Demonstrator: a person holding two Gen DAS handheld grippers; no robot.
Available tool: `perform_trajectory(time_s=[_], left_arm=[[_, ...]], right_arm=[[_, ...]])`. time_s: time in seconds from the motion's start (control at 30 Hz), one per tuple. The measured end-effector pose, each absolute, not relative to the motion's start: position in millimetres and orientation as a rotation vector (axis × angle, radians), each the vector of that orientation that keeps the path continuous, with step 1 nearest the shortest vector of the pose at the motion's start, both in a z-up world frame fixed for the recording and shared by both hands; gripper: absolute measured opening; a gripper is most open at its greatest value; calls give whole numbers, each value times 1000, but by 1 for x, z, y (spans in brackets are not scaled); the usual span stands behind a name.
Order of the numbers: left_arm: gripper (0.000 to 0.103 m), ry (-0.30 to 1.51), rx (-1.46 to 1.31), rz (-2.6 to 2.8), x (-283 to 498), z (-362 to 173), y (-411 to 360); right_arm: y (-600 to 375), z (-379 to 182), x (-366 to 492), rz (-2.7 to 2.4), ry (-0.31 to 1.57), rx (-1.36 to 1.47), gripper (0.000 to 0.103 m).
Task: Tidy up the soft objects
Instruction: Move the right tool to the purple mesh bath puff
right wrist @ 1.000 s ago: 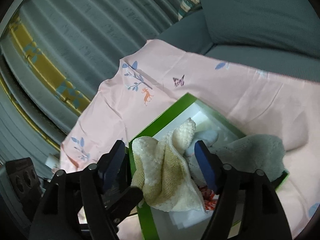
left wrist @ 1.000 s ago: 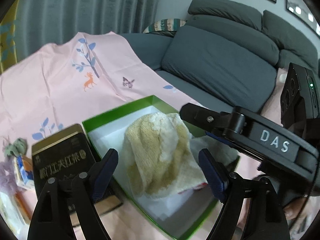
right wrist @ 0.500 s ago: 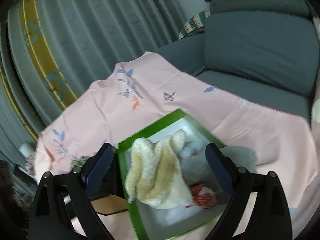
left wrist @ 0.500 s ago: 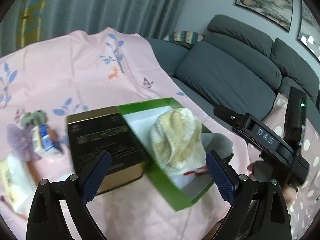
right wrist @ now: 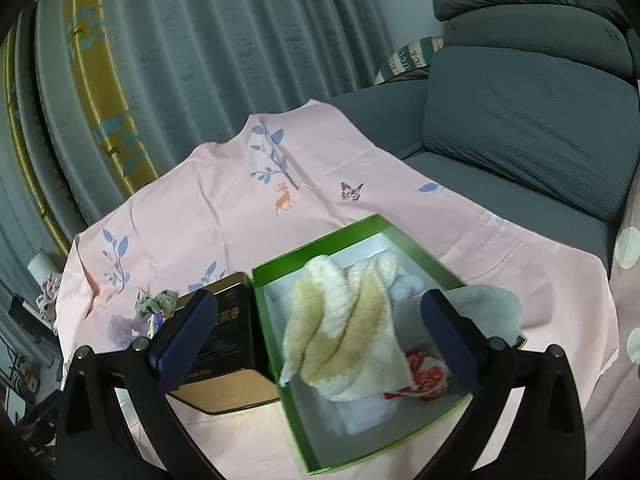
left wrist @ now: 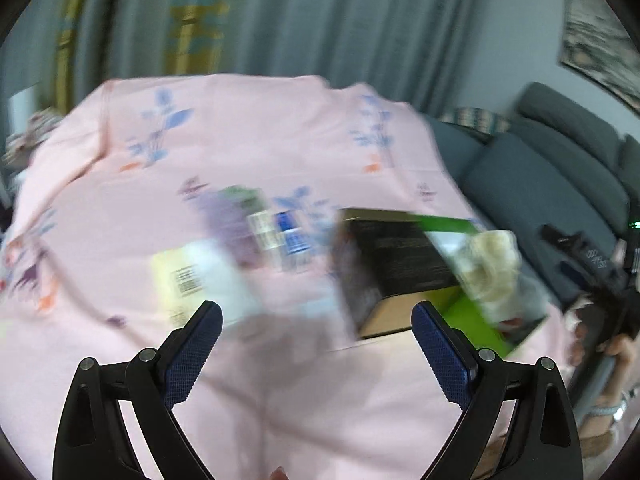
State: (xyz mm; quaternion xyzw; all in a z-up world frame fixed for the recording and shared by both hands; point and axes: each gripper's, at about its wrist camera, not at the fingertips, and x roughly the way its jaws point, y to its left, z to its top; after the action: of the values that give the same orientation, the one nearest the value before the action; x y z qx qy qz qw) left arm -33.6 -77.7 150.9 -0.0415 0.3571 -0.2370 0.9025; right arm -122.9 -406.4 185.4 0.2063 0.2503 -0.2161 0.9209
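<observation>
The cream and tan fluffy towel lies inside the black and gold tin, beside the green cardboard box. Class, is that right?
Not quite. The cream and tan fluffy towel lies inside the green cardboard box, beside the black and gold tin, as the right wrist view shows.

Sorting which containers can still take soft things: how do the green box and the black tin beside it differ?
The green box is open, with a white inside holding a cream towel; the black tin is closed. The green box is wider and shallower; the black tin is narrower, with gold trim. Both are rectangular and sit side by side on the pink cloth.
</observation>
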Motion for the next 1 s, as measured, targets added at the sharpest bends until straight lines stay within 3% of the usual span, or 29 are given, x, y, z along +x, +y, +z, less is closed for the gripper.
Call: perform_trajectory(time_s=[0.47,0.53,0.63,0.77,0.87,1.0], left_arm=[[96,838,-341,-166,9,54,53],[96,823,-371,-144,9,55,62],[95,808,-375,-116,6,60,68],[88,806,-371,-142,6,62,75],[74,814,-383,-132,9,62,81],[66,828,-402,-129,11,61,89]], right_arm=[[-321,190,-80,-120,553,416,101],[-305,187,-68,-70,589,413,95],[-278,183,-41,20,655,417,76],[-233,175,12,65,748,395,76],[-199,163,56,86,807,333,79],[-165,134,112,-4,918,284,79]])
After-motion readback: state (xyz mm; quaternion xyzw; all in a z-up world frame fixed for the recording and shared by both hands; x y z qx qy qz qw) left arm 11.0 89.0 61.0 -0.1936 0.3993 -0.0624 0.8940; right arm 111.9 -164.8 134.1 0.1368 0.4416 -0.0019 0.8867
